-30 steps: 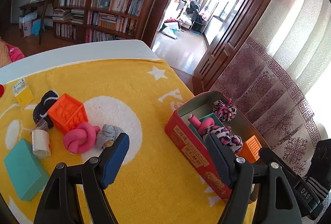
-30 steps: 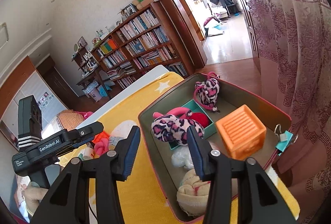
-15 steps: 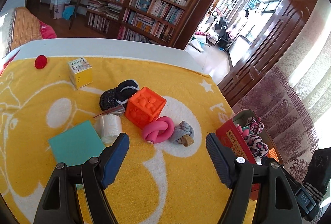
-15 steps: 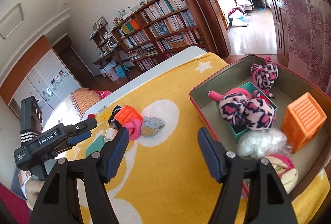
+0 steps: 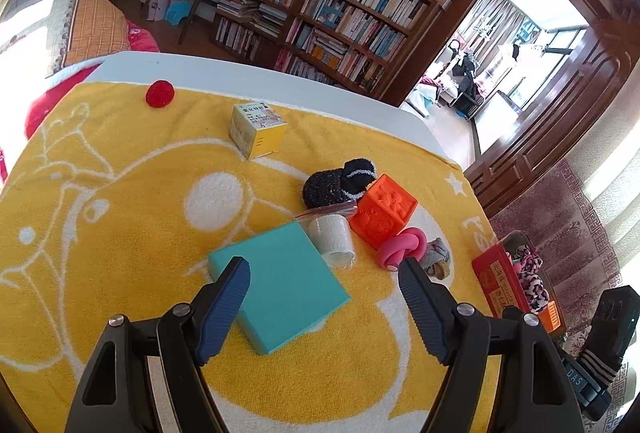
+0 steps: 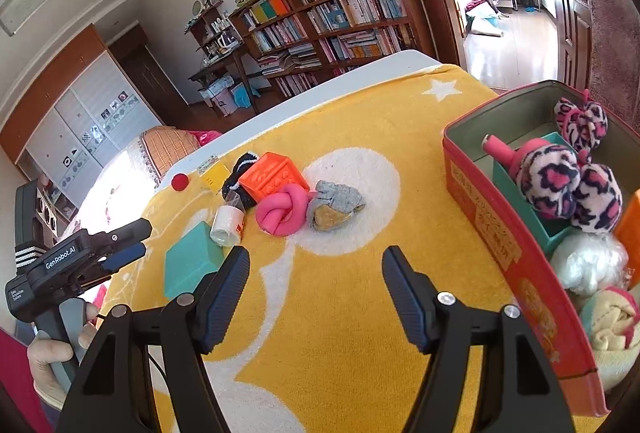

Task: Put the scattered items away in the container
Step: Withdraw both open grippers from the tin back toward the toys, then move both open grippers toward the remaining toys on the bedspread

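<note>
On the desk, over the yellow towel [image 5: 120, 233], both tools hang empty. Left tool [image 5: 324, 287]: jaws wide apart, above the teal box's [image 5: 280, 285] near edge, not touching it. Right tool [image 6: 316, 287]: jaws have just been opening, nothing between them, bare towel below. Loose items cluster mid-towel: orange cube [image 5: 384, 209], pink knot [image 6: 280, 213], grey bundle [image 6: 334, 205], white roll [image 5: 332, 237], black sock [image 5: 340, 183]; yellow carton [image 5: 258, 129] and red ball [image 5: 160, 93] lie farther off. The red tin [image 6: 500, 229] sits at the towel's right edge, partly filled.
</note>
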Available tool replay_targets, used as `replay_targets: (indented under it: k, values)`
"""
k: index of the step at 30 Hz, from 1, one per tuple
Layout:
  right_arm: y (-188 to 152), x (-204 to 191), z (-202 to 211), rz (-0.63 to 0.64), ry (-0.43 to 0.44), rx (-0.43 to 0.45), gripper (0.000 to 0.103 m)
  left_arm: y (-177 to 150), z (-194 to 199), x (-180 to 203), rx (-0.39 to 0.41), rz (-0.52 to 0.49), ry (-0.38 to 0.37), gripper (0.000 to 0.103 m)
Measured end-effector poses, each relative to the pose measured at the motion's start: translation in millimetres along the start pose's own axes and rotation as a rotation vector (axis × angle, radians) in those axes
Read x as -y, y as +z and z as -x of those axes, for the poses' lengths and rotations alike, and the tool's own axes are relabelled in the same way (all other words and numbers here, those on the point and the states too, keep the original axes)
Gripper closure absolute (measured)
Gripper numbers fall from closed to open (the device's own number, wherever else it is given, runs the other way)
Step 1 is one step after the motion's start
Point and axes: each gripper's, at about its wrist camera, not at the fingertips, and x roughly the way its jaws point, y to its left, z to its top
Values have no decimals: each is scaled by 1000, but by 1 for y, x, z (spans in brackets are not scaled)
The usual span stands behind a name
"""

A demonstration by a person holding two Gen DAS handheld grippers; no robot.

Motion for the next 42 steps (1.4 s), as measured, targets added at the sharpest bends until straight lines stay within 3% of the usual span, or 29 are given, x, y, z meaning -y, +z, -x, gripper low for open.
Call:
replay_targets:
  k: [15, 27, 31, 36, 42]
  values:
    - [6, -29, -41, 49, 3, -53, 29, 18, 8, -52, 36, 89, 55, 25]
    - [-2, -22, -66, 23, -8, -81, 28, 65, 2, -104, 113, 175, 205, 25]
    - [-1, -16, -69, 6, -7, -85, 28, 88, -13, -119, 138, 175, 265, 25]
    - [-2, -13, -75, -2, -7, -97, 28, 115, -45, -142, 112, 191, 315, 25]
    - [-6, -11, -82, 6, -12, -119, 28, 140, -86, -158, 58, 201, 308, 25]
